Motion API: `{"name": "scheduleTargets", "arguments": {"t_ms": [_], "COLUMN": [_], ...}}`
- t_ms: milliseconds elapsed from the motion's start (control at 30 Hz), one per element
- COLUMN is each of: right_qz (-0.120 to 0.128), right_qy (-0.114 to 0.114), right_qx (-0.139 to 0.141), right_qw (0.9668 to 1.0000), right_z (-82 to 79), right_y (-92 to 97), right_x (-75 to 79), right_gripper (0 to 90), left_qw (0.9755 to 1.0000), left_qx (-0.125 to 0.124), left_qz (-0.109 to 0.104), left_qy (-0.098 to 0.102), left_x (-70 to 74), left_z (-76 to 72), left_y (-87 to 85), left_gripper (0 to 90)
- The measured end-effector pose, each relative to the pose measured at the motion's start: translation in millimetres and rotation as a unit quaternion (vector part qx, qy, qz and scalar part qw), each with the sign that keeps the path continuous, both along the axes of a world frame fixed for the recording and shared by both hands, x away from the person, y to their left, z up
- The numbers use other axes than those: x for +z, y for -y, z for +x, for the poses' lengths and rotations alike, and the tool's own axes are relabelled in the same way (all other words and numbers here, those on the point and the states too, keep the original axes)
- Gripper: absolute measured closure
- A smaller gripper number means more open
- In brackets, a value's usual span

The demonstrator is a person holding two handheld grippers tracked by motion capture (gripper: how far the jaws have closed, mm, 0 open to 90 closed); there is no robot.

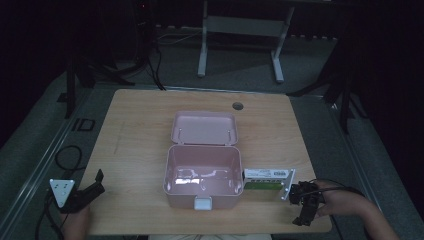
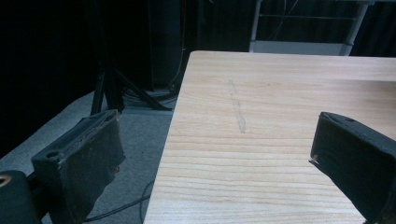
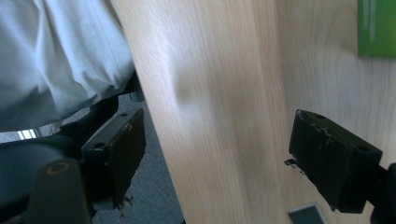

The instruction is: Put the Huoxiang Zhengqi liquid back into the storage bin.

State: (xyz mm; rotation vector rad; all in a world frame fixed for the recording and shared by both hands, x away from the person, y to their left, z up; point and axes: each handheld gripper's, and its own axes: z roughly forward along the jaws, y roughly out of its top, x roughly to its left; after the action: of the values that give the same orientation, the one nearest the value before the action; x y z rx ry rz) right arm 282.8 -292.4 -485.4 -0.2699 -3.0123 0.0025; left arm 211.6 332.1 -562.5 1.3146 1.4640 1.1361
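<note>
Green-and-white cardboard carton [image 1: 265,179] lay on wooden table [image 1: 140,125], just right of open, empty pink plastic box [image 1: 203,172]. My right gripper [image 1: 304,206] near it, jaws wide, nothing held; left gripper [image 1: 92,187] likewise empty. Packing not begun, I judged.

The left hand-held gripper [image 1: 92,187], held in the left hand [image 1: 75,220] at the near left, has its jaws wide apart, while the right hand-held gripper [image 1: 305,205], in the right hand [image 1: 340,200] at the near right, is also open with nothing between its jaws.
</note>
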Motion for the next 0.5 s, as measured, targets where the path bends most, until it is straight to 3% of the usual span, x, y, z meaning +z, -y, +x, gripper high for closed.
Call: {"name": "scheduleTargets", "arguments": {"t_ms": [233,500], "right_qz": [0.006,0.004], "right_qy": [-0.011,-0.007], "right_qx": [0.042,0.076], "right_qw": [0.999,0.9971], "right_z": [-1.4,-0.8], "right_y": [-24.4,-47.3], "right_x": [9.0,15.8], "right_gripper": [18.4,22.0], "left_qw": [1.0,1.0], "left_qx": [-0.001,-0.002], "left_qz": [0.0,0.0], "left_qy": [0.0,0.0], "left_x": [0.0,0.0], "left_z": [-0.1,0.0], "left_y": [-0.1,-0.2], "left_gripper": [2.7,2.8]}}
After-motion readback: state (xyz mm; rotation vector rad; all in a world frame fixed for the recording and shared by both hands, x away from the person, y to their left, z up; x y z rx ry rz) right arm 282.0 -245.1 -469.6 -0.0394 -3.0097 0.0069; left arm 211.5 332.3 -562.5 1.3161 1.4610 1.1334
